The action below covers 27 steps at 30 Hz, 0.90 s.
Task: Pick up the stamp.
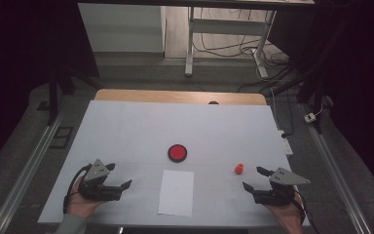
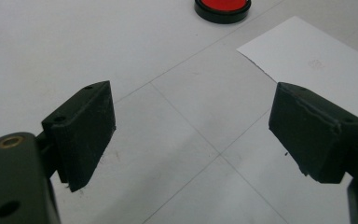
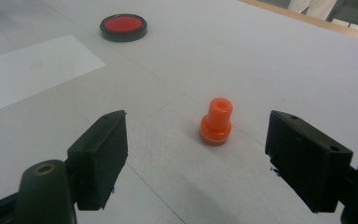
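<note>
High view first: both grippers sit low near the front edge of the table (image 1: 126,122), one toward each front corner. The right gripper (image 1: 256,178) has its jaws spread and points at the little orange stamp (image 1: 239,168), which stands upright just ahead of it, toward the right edge. The left gripper (image 1: 118,178) is spread too and holds nothing. Between them a white paper sheet (image 1: 176,192) lies flat at the front edge, and a round red ink pad (image 1: 177,152) in a black rim sits just beyond it, mid-table.

Left gripper view: jaws wide apart over bare table, the sheet's corner (image 2: 317,60) off by one jaw, the pad (image 2: 223,6) farther on.

Right gripper view: here's the action. The stamp (image 3: 217,121) stands framed between the open jaws, a touch beyond their tips and not yet touched. I'd say the step is the grasp, so ease forward until the pads flank the narrow upper neck, keep level, then close squarely; a pinch on the flared base could tip it or squirt it out.

The stamp itself: bright orange plastic, a wider ringed base, a slimmer barrel on top with a small hole in its crown. Small and light by the look of it, likely easy to knock over.
</note>
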### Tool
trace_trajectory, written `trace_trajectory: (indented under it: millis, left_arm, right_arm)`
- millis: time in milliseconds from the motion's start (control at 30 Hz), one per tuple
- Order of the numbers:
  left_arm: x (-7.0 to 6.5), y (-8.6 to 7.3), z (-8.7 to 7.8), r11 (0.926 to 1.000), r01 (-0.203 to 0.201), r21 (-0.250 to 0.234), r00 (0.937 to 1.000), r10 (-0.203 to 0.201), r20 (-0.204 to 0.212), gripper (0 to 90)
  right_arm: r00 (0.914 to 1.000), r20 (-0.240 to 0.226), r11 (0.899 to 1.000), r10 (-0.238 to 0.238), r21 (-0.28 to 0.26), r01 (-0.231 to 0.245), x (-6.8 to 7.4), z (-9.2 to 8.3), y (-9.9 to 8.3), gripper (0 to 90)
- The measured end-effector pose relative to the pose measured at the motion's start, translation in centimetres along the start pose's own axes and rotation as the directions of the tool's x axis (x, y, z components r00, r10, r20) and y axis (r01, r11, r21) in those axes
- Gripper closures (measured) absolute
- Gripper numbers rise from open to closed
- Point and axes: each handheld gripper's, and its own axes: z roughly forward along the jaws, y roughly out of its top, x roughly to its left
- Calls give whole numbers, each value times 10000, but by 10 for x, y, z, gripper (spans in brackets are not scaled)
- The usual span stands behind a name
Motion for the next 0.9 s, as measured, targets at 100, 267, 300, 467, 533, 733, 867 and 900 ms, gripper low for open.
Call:
trace_trajectory:
  millis: [100,267,300,467,533,733,867,900]
  left_arm:
    - [-1,1,-1,10000,31,-81,10000,-31,-22,148]
    - [-2,-1,-1,9999,-24,-108,10000,24,50,149]
    - [-2,-1,-1,9999,-24,-108,10000,24,50,149]
    - [-2,-1,-1,9998,-36,-172,10000,37,74,149]
    - [-2,-1,-1,9997,-64,-217,9999,66,89,150]
    - [-5,1,-1,9993,-259,-277,9996,263,122,151]
    - [-6,2,0,9991,-315,-292,9993,322,213,153]
    - [-6,2,1,9991,-320,-283,9992,327,224,153]
  right_arm:
    - [10000,32,10000,84,27,-84,-1,-1,0,209]
    - [10000,12,10000,-46,26,46,1,-2,1,221]
    - [10000,16,10000,-58,3,58,3,-3,1,222]
    - [10000,-14,10000,-39,-80,39,5,-3,5,229]
    - [10000,-39,10000,-74,-15,74,5,-3,5,235]
    - [10000,-58,10000,-49,71,50,5,-1,6,243]
    - [10000,-43,10000,57,57,-57,6,0,7,248]
    - [10000,-33,10000,71,66,-71,6,0,7,249]
